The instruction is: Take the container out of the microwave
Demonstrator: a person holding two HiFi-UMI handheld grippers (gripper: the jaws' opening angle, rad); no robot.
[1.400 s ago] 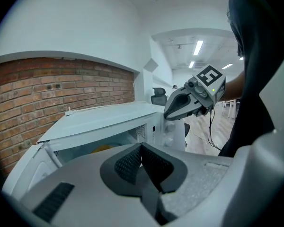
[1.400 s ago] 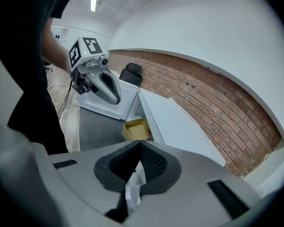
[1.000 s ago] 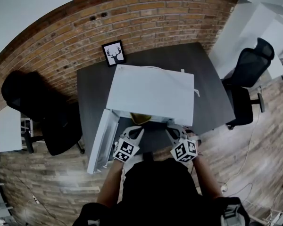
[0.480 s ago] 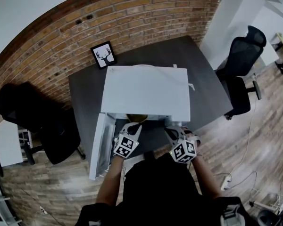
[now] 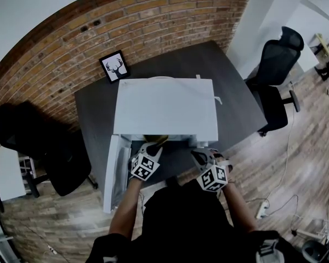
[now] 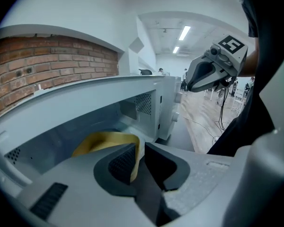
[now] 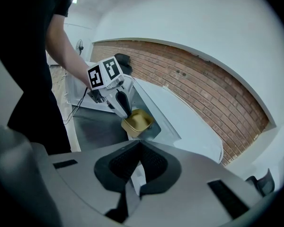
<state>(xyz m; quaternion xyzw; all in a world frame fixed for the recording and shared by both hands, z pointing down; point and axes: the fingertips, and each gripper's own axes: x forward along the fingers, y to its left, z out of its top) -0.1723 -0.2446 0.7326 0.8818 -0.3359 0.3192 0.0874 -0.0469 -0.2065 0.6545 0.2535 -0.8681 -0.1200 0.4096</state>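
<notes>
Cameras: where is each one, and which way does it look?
Head view: on the person's head, looking down at the microwave; both arms show.
Left gripper view: on the left gripper, facing the yellow container it grips; own jaws show.
Right gripper view: on the right gripper, facing the left gripper; own jaws show.
Shared: both gripper views show the container.

microwave (image 5: pixel 164 111) mouth open before me; door (image 5: pixel 116 171) swung out blocks my left; desk strip (image 5: pixel 178 159) in front free.
</notes>
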